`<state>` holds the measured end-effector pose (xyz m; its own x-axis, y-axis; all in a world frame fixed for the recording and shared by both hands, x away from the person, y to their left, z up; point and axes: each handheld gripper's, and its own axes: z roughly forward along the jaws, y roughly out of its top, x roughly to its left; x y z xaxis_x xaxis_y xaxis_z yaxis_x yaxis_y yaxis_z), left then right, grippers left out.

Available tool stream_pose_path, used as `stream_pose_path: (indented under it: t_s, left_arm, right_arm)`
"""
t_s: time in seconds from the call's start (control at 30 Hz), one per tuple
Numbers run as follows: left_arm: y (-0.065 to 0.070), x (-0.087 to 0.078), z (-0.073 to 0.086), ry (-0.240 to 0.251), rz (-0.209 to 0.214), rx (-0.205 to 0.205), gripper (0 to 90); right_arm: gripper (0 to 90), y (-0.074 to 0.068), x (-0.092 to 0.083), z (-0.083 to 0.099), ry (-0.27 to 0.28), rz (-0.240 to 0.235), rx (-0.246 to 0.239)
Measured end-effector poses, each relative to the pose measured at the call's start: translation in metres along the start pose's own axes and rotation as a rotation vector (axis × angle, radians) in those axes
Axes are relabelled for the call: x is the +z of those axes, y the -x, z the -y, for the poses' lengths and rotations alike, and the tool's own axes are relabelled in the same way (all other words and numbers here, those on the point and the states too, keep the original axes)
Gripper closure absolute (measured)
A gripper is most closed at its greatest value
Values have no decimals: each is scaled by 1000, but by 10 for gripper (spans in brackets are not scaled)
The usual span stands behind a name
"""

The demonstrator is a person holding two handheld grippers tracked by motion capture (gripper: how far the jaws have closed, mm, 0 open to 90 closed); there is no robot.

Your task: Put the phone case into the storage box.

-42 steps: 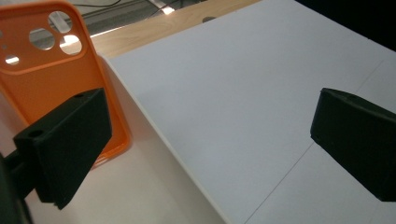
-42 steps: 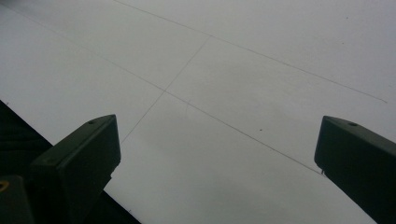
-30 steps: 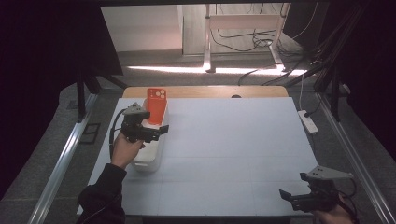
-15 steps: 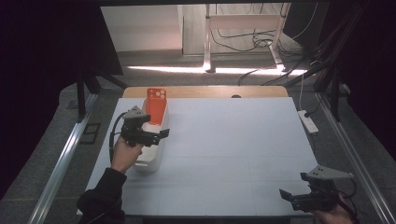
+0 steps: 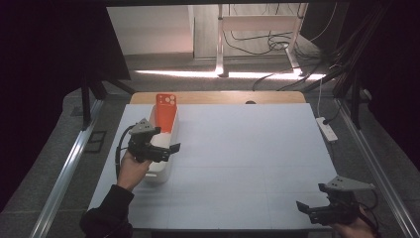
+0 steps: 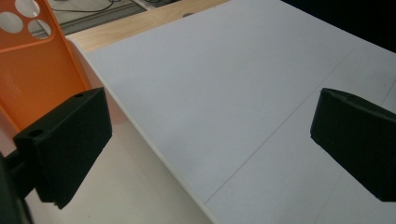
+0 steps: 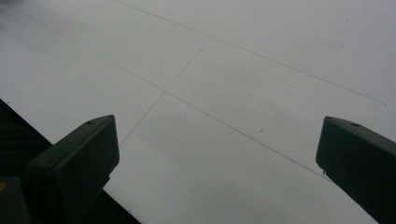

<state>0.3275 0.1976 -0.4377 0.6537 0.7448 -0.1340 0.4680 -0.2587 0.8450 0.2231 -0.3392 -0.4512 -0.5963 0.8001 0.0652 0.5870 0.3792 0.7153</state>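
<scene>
An orange phone case (image 5: pixel 166 112) with camera holes stands tilted in the far end of a long white tray (image 5: pixel 161 171) at the table's left side. My left gripper (image 5: pixel 168 151) hovers over the tray's middle, open, nothing between its jaws. In the left gripper view the orange phone case (image 6: pixel 35 70) rises at the upper left behind the left jaw, and the tray rim (image 6: pixel 154 154) runs diagonally below. My right gripper (image 5: pixel 307 208) is open and empty near the table's front right corner, over the bare white table surface (image 7: pixel 224 84).
The white table top (image 5: pixel 247 148) has a wooden strip (image 5: pixel 223 97) along its far edge. A white power strip (image 5: pixel 327 129) lies off the right edge. Metal rails (image 5: pixel 64 168) flank both sides, and cables (image 5: pixel 267 42) lie on the floor beyond.
My left gripper has drawn back from the orange phone case toward the tray's middle and near end. The case stays standing in the tray. My right gripper has not moved.
</scene>
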Motion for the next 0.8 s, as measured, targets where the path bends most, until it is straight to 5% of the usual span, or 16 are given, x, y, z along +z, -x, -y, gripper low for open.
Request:
stream_pose_path:
  t_s: [0.8]
  left_arm:
    - [17,-17,15,-5,-21,-2,0]
  right_arm:
    - [0,0,0,0,2,2,-4]
